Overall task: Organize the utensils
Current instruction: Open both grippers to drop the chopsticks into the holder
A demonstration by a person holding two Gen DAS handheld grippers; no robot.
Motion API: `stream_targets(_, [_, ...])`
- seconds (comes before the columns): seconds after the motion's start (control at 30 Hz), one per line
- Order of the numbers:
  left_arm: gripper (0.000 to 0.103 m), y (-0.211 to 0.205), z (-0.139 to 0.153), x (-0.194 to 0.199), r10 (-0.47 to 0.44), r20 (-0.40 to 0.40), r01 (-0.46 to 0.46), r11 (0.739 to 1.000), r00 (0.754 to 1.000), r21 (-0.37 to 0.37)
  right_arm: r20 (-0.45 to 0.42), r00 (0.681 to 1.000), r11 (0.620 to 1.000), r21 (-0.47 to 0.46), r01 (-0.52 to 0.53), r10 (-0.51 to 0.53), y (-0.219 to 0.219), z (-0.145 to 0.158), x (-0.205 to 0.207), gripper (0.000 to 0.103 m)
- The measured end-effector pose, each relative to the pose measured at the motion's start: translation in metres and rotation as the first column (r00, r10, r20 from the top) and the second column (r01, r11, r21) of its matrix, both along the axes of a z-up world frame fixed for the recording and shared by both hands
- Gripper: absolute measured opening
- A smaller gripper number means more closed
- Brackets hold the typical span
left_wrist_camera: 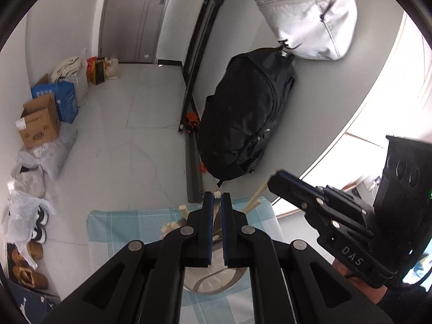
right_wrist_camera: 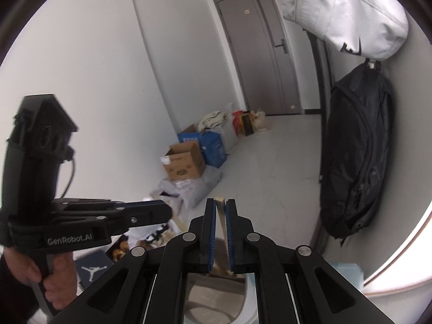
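Note:
My left gripper [left_wrist_camera: 216, 198] is shut on a thin pale wooden stick [left_wrist_camera: 215, 216] that stands up between its blue pads. Below it is a round grey holder [left_wrist_camera: 216, 287] on a blue checked cloth [left_wrist_camera: 121, 226], with more wooden utensils [left_wrist_camera: 170, 226] lying beside it. My right gripper [left_wrist_camera: 274, 179] comes in from the right, shut on wooden chopsticks [left_wrist_camera: 255, 198] that slant down toward the holder. In the right wrist view the right gripper [right_wrist_camera: 221, 205] pinches the pale stick [right_wrist_camera: 222, 224] above the holder [right_wrist_camera: 216, 305]. The left gripper [right_wrist_camera: 168, 213] is at the left, held by a hand [right_wrist_camera: 54, 278].
A black backpack [left_wrist_camera: 243, 113] and a white bag [left_wrist_camera: 310, 19] hang on the wall beyond the table. Cardboard boxes [left_wrist_camera: 37, 124], plastic bags and shoes [left_wrist_camera: 27, 253] line the floor at the left. A grey door [right_wrist_camera: 259, 54] is at the back.

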State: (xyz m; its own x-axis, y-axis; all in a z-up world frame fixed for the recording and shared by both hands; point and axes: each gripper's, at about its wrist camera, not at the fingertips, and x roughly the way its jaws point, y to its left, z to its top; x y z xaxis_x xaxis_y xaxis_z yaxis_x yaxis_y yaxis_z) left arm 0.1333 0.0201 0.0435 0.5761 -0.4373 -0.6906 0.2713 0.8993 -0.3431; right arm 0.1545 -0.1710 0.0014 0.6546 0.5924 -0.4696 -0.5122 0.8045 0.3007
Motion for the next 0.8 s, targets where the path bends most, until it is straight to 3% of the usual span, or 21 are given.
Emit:
stream_targets(0.1, [0.002,0.007,-0.003,-0.003,-0.025,-0.038,0.023,0.998,0.999,-0.051,-0.053,0.999,1.0,0.015,0.0,0.001,-0.002,-0.009,-0.001,0.009])
stream_targets(0.17, [0.009,0.009,0.0,-0.009,-0.01,-0.024,0.009,0.999,1.0,-0.04,-0.059,0.998,1.0,0.024,0.013,-0.011,-0.006,-0.01,-0.005,0.009])
stream_targets(0.23, [0.024,0.013,0.003,-0.015,0.007,-0.015,-0.007,0.999,1.0,-0.044,-0.052,0.999,0.999,0.037,0.008,-0.006,-0.009,-0.007,-0.014,0.011])
stream_targets(0.27, [0.025,0.015,0.006,-0.02,0.017,-0.006,-0.017,0.999,1.0,-0.05,-0.043,0.999,0.999,0.035,0.012,-0.01,-0.009,-0.005,-0.018,0.014])
stream_targets(0.37, [0.026,0.018,0.01,-0.029,0.048,0.015,-0.048,0.998,0.999,-0.029,-0.021,0.999,0.999,0.044,0.03,-0.029,-0.015,0.003,-0.034,0.028])
stream_targets(0.47, [0.044,0.018,0.017,-0.041,0.085,0.044,-0.084,0.996,0.995,-0.018,-0.01,0.999,0.997,0.057,0.05,-0.05,-0.02,0.007,-0.048,0.043])
stream_targets(0.53, [0.054,0.019,0.023,-0.051,0.108,0.078,-0.107,0.994,0.991,-0.021,0.003,0.998,0.996,0.057,0.066,-0.066,-0.022,0.013,-0.056,0.059])
stream_targets(0.63, [0.059,0.016,0.033,-0.067,0.132,0.118,-0.132,0.991,0.984,-0.01,0.019,0.997,0.995,0.059,0.076,-0.077,-0.025,0.02,-0.068,0.07])
stream_targets(0.7, [0.062,0.013,0.04,-0.079,0.152,0.146,-0.154,0.988,0.977,0.005,0.041,0.996,0.995,0.062,0.078,-0.081,-0.027,0.027,-0.079,0.07])
stream_targets(0.8, [0.076,0.013,0.048,-0.093,0.186,0.188,-0.191,0.982,0.964,0.007,0.083,0.993,0.995,0.061,0.082,-0.087,-0.028,0.037,-0.097,0.08])
